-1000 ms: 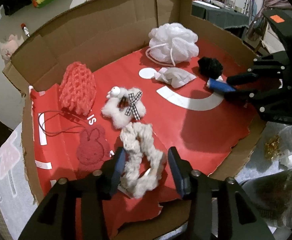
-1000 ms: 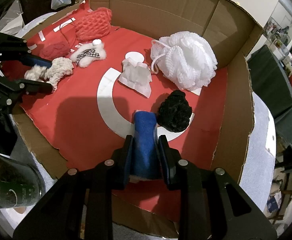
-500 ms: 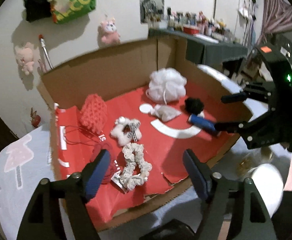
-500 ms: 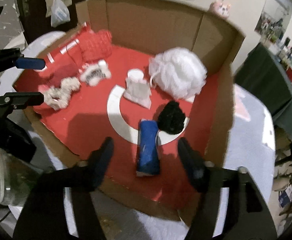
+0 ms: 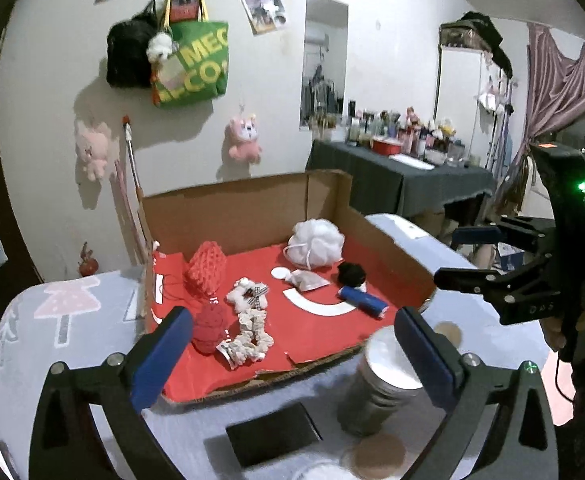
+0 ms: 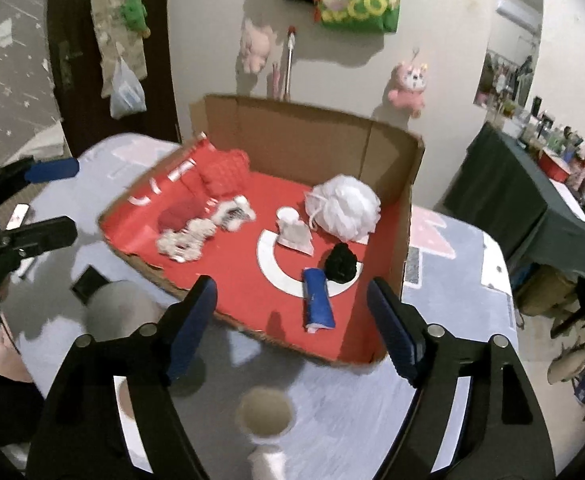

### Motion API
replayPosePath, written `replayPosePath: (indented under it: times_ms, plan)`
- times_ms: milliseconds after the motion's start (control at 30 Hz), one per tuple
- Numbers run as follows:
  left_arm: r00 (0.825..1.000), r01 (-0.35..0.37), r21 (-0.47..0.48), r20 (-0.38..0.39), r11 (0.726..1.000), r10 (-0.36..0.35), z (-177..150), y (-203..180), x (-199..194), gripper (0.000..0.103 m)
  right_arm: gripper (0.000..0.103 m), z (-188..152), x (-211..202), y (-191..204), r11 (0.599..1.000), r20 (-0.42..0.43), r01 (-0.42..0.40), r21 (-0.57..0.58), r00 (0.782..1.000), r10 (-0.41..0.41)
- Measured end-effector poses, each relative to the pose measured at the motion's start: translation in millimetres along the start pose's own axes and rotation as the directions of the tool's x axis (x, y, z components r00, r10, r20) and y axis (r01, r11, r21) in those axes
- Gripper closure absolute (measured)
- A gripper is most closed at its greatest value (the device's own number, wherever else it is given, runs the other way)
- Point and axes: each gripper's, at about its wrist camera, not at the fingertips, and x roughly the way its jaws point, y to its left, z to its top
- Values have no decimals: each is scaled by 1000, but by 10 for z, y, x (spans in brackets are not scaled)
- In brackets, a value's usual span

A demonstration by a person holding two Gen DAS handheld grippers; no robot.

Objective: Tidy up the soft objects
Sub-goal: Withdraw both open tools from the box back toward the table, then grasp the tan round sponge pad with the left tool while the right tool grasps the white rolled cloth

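The cardboard tray (image 5: 388, 248) sat mid-frame holding the white pouf (image 5: 314, 242), cream scrunchie (image 5: 250, 334) and blue roll (image 6: 317, 298) (apparently all settled). Both the left gripper (image 5: 292, 354) and right gripper (image 6: 292, 322), just spread and empty, needed clean withdrawal, snagging nothing.

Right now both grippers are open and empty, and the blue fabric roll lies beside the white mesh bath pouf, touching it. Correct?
Not quite. The right wrist view shows the blue fabric roll beside the black fuzzy ball, apart from the white mesh bath pouf. Left gripper and right gripper are open and empty.
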Motion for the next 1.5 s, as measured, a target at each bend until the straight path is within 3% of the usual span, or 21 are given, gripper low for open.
replayPosePath:
  times_ms: [67,333,533,733,1100,1500]
  plan:
    - [1000,-7,-8,28,1000,8,-54,-53,-116,0,19,-58,-160,61,1000,33,-2,1,999,2]
    - [990,-49,-45,126,998,54,-365,-285,-488,0,16,-419,-648,303,999,157,45,27,986,-48]
    - [987,-52,-66,147,996,61,-652,-427,-570,0,14,-769,-811,506,989,241,135,56,960,-144]
    - [985,-81,-76,144,994,92,-930,-547,-529,0,14,-1093,-808,625,984,266,150,100,949,-172]
    - [999,-47,-131,-13,990,45,-1400,-617,-79,0,14,-1578,-389,537,974,159,151,166,971,-177]
    - [990,-49,-131,-140,990,30,-1558,-728,294,0,14,-1790,-63,312,975,57,118,191,990,-131]
